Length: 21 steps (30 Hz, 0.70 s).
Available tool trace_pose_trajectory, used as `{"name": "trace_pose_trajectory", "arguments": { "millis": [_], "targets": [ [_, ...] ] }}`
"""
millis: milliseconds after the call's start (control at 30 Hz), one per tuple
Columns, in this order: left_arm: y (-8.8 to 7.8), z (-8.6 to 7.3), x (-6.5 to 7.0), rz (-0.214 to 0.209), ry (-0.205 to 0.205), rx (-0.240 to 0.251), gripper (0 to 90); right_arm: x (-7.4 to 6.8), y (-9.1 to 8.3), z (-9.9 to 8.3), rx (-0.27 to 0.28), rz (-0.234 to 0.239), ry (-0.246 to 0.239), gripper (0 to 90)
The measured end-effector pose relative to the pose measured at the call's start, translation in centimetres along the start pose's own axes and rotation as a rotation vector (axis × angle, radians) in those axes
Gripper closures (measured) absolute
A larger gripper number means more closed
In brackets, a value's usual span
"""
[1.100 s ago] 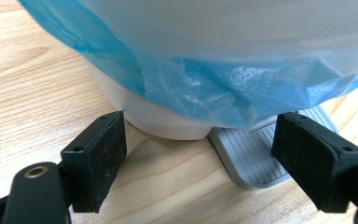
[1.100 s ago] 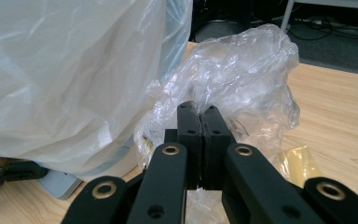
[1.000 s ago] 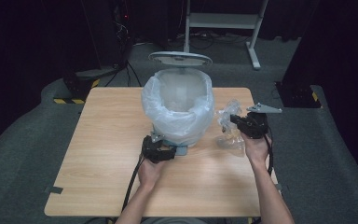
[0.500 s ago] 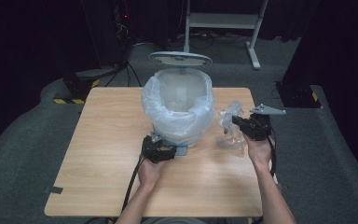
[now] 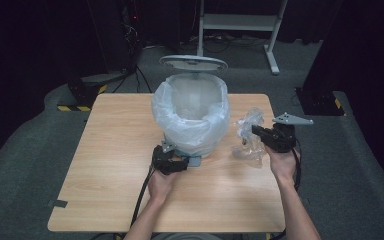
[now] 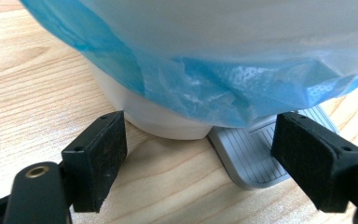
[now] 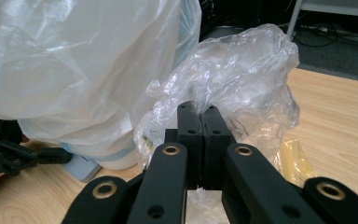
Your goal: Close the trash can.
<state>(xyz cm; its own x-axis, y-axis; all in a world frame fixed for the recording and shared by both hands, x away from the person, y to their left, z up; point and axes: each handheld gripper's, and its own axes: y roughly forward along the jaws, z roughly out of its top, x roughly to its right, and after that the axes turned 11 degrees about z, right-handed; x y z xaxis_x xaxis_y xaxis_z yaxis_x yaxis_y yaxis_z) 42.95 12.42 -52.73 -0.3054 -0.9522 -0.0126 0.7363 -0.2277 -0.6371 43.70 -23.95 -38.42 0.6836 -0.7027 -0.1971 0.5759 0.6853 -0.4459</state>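
bin (image 5: 192,117) ctr on table (image 5: 105,165) | crumpled bag (image 5: 247,132) just R of bin

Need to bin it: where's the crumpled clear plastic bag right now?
In the high view, the crumpled clear plastic bag is pinched in the right tongs, just right of the lined pedal bin.

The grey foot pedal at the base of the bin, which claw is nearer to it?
Left. The left claw sits right at the pedal, jaws open on either side of it. The right claw is off beside the bin, shut on a clear plastic bag.
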Motion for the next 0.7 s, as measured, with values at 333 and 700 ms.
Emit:
{"name": "trace_pose_trajectory", "arguments": {
  "millis": [333,700],
  "targets": [
    [0.0,0.0,0.0,0.0,0.0,0.0,18.5,0.1,-0.5,0.2,-0.003,0.023,0.012,89.0],
    [0.0,0.0,0.0,0.0,0.0,0.0,18.5,-0.4,-1.0,0.6,0.008,0.048,0.0,89.0]
  ]
}}
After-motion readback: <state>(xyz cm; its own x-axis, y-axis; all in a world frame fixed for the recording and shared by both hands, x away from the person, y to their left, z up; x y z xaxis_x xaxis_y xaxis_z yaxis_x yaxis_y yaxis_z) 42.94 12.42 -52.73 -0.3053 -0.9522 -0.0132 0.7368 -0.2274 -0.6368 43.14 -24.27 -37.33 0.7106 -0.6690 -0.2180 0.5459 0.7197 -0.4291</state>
